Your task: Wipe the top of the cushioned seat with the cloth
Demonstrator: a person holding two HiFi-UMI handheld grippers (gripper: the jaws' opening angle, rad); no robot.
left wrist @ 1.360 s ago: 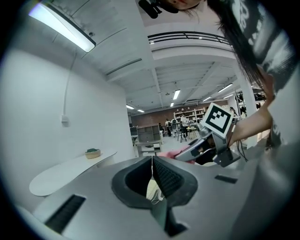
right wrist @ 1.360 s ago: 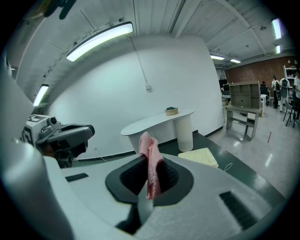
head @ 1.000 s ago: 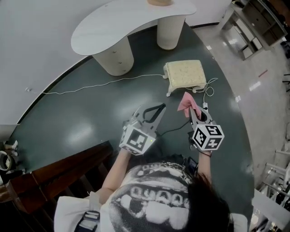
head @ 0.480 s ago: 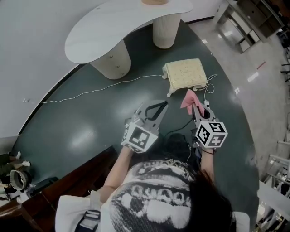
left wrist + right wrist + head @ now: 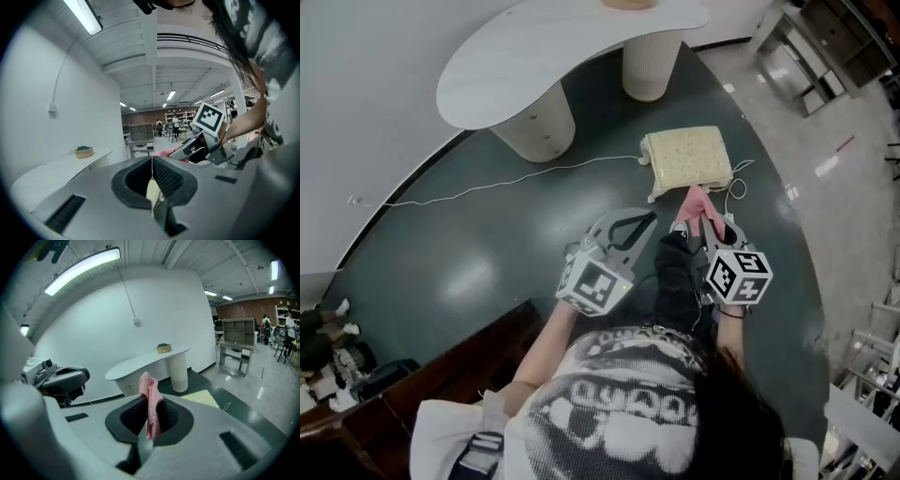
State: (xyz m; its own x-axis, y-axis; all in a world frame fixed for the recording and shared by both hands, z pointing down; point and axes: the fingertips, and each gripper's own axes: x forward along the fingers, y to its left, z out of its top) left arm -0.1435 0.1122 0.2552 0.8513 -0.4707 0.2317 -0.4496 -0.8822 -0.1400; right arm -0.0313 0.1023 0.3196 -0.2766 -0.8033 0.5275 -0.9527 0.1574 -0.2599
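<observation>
the cushioned seat (image 5: 686,157) sits low on the dark floor (image 5: 487,253) at about twelve o'clock from my right gripper (image 5: 705,223), close ahead but not yet touched. the pink cloth (image 5: 692,204) is pinched between that gripper's jaws, its loose end poking past the tips. my left gripper (image 5: 625,225), at nine o'clock of the right, has its jaws pressed together on nothing. i'd lower the cloth flat onto the near edge, press lightly, and stroke away in overlapping passes.
</observation>
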